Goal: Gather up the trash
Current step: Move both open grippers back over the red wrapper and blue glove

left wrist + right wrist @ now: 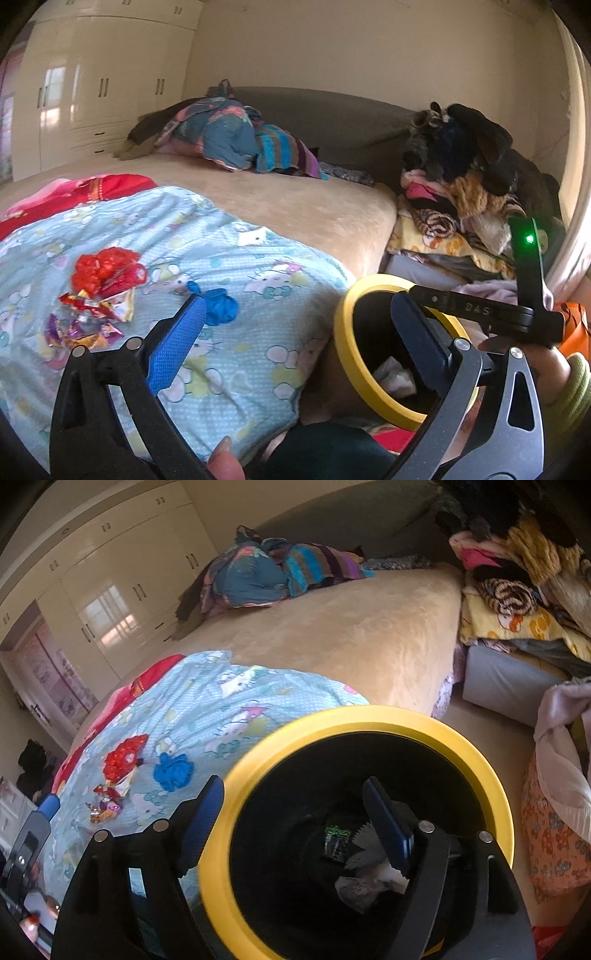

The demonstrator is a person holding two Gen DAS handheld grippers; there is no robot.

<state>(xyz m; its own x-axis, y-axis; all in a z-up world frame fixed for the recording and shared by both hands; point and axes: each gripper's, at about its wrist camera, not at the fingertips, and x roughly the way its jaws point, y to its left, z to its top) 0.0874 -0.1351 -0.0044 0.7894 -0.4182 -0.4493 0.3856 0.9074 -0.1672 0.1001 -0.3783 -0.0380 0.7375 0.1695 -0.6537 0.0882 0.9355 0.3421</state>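
Observation:
A black bin with a yellow rim (369,720) stands by the bed, holding white paper (369,882) and a dark wrapper (334,843). My right gripper (291,783) hangs open over the bin's mouth, with nothing between its fingers. On the light blue cartoon sheet (240,258) lie a crumpled red wrapper (107,269), a blue crumpled piece (218,304) and several shiny candy wrappers (85,325). My left gripper (297,297) is open and empty, its left fingertip beside the blue piece, its right finger over the bin's rim (343,332). The red wrapper (123,760) and blue piece (173,770) also show in the right wrist view.
A pile of clothes (461,184) stacks up right of the bed, above a grey box (509,686). Folded blankets (229,136) lie at the bed's far end. Cream wardrobes (92,92) line the left wall. An orange patterned bag (550,834) sits right of the bin.

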